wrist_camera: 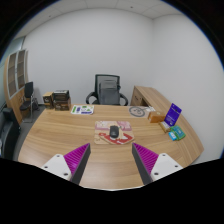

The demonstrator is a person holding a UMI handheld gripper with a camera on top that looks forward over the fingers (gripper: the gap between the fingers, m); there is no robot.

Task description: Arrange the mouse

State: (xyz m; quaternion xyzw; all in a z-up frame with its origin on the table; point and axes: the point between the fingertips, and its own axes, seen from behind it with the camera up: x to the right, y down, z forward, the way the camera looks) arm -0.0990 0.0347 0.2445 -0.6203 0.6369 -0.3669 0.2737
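Note:
A dark grey mouse rests on a white mouse mat with red markings, in the middle of a curved wooden desk. My gripper hovers well back from it, above the desk's near part. Its two fingers stand wide apart, the magenta pads facing each other with only bare wood between them. The mouse lies beyond the fingertips, roughly centred between the two fingers.
A black office chair stands behind the desk. Boxes sit at the desk's far left, a white paper near them. To the right are a purple box, a green packet and a small dark object.

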